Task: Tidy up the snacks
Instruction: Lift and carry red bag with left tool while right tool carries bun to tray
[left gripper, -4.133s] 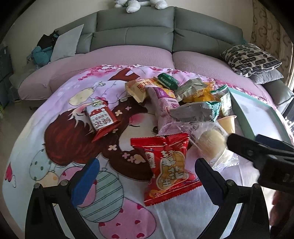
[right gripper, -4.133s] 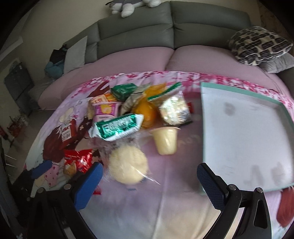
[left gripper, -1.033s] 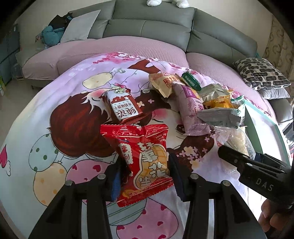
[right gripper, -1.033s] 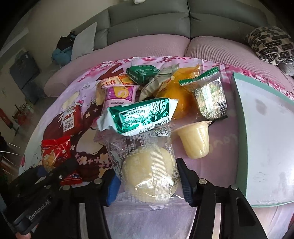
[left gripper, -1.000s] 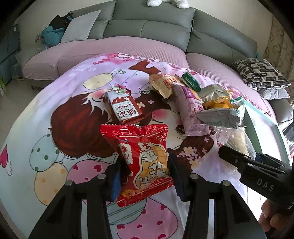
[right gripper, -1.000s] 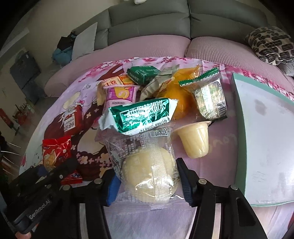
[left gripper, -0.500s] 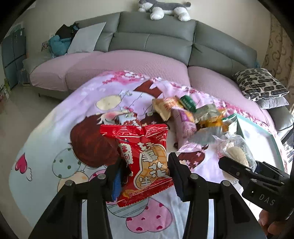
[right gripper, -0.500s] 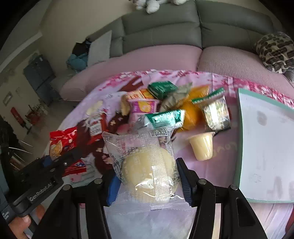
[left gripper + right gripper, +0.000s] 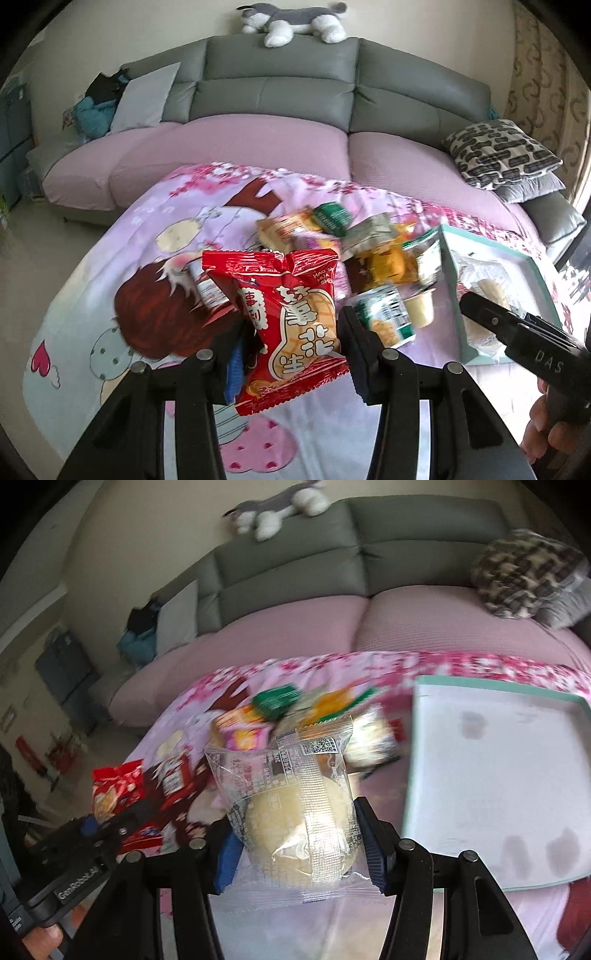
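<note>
Seen from the left wrist, the left gripper (image 9: pixel 291 347) clamps a red peanut packet (image 9: pixel 286 325) held clear above a cartoon-print blanket (image 9: pixel 92 302), with a heap of snacks (image 9: pixel 354 243) beyond and a teal-rimmed tray (image 9: pixel 448 273) to the right. Seen from the right wrist, the right gripper (image 9: pixel 297 843) pinches a clear-wrapped pale bun (image 9: pixel 295 808) in the air just left of the tray (image 9: pixel 410 775), while the snack heap (image 9: pixel 288 709) lies blurred behind on the blanket, before a grey sofa (image 9: pixel 295 557).
</note>
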Motion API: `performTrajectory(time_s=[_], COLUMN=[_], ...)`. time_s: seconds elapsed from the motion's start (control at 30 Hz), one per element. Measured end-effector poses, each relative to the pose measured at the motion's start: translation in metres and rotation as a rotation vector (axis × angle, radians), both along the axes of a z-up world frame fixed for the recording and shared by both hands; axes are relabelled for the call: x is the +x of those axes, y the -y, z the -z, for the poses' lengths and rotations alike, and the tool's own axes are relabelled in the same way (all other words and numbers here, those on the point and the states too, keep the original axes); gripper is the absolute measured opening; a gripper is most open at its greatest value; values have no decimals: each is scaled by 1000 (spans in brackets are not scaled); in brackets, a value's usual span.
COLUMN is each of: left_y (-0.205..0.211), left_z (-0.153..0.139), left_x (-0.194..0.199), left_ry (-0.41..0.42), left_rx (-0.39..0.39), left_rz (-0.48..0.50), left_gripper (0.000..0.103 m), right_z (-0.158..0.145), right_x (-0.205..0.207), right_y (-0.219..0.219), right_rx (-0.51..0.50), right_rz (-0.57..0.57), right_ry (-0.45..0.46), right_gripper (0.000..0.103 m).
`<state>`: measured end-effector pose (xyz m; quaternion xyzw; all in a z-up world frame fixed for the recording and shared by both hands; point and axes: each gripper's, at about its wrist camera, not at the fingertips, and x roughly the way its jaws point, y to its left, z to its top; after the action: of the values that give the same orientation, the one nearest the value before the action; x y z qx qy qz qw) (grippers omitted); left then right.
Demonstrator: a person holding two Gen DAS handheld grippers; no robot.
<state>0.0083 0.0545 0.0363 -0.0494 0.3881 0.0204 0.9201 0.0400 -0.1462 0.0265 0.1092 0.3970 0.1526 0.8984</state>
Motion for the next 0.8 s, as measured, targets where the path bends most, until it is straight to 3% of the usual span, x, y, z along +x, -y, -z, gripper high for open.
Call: performTrajectory(time_s=[0.5, 0.8], left_y=[125, 196], left_z=[-19, -8], left_x=[49, 75], left_ry=[53, 32], left_rx=[-25, -41], left_rz=[278, 388], left_gripper=[48, 49], right_z=[-2, 4], right_x=[1, -10], right_y=[125, 193], right_rx=[-37, -41], right_rz=[358, 615], right_ry=[5, 0], right_gripper=[59, 59])
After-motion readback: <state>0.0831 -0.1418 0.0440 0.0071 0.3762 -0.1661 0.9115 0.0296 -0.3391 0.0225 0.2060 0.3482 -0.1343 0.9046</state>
